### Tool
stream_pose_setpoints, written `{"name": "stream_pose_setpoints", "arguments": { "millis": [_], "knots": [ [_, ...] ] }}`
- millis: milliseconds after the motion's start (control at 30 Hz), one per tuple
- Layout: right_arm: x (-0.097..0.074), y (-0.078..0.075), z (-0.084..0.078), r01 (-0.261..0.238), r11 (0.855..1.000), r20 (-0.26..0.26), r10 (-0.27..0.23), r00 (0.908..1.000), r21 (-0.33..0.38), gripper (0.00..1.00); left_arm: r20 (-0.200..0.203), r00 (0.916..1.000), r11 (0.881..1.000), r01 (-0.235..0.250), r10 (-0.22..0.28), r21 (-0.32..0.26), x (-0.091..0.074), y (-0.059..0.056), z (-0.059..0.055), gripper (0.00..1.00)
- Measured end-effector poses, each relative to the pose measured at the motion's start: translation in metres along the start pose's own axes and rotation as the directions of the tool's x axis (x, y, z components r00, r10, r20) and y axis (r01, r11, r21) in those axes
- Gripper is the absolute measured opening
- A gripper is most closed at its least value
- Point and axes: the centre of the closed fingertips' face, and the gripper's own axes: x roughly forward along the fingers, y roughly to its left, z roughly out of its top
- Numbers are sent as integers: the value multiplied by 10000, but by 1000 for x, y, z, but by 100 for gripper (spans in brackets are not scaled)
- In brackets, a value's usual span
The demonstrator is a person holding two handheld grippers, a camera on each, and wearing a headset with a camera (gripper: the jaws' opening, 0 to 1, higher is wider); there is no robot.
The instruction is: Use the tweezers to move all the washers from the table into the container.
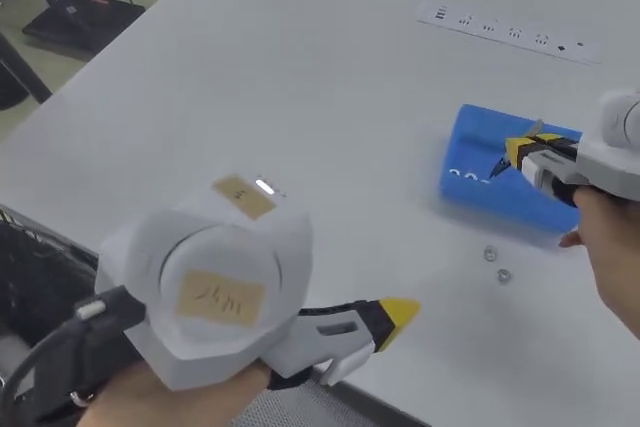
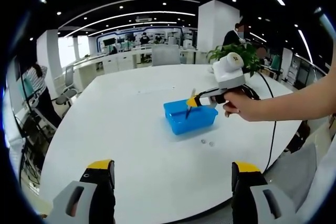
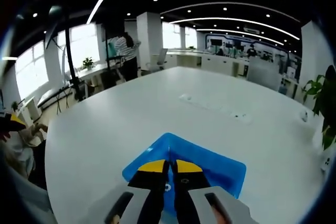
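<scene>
lying beside the blue container (image 1: 470,137) are two washers (image 1: 490,254) (small, silvery).

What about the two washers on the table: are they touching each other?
Apart. The head view shows a strip of bare table between the near washer and the far washer.

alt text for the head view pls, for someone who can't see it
The right gripper, shut on tweezers, holds their tips over a blue container on a white table. Two washers lie on the table beside the container, and the left gripper sits low in the foreground.
</scene>
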Motion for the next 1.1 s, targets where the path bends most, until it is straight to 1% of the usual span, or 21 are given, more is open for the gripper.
{"name": "stream_pose_setpoints", "arguments": {
  "millis": [200,300,333,467,500,533,600,700,767,900,1100],
  "knots": [
    [-19,1,10,-27,9997,393,18,9992,235,1,106,9999,9999,104,-105,112,-2,-6,2,95],
    [-31,6,14,-150,9992,624,126,9980,381,1,166,9998,9998,132,-134,166,-4,-9,3,95],
    [-32,7,15,-168,9991,647,142,9978,391,1,178,9998,9998,132,-135,169,-4,-9,4,95],
    [-46,15,15,-272,9991,790,245,9966,333,1,261,9996,9996,122,-128,246,-7,-9,5,95],
    [-51,17,16,-283,9992,947,255,9952,278,1,272,9996,9995,99,-106,286,-8,-9,6,94],
    [-54,18,16,-316,9991,994,287,9946,279,1,286,9996,9995,78,-87,301,-9,-9,6,94],
    [-59,23,14,-437,9988,975,412,9944,234,1,317,9995,9997,41,-50,260,-10,-7,6,94],
    [-65,31,6,-537,9985,807,543,9953,-91,1,330,9995,9997,-3,-5,246,-11,-7,5,94],
    [-67,33,2,-560,9983,755,571,9955,-162,1,316,9995,9997,-12,4,257,-12,-8,4,94],
    [-68,37,-14,-645,9979,510,643,9966,10,1,271,9996,9996,-4,-4,273,-12,-9,2,94],
    [-64,37,-40,-645,9979,-53,645,9979,64,1,251,9997,9997,-19,13,259,-12,-10,2,94]
  ]
}}
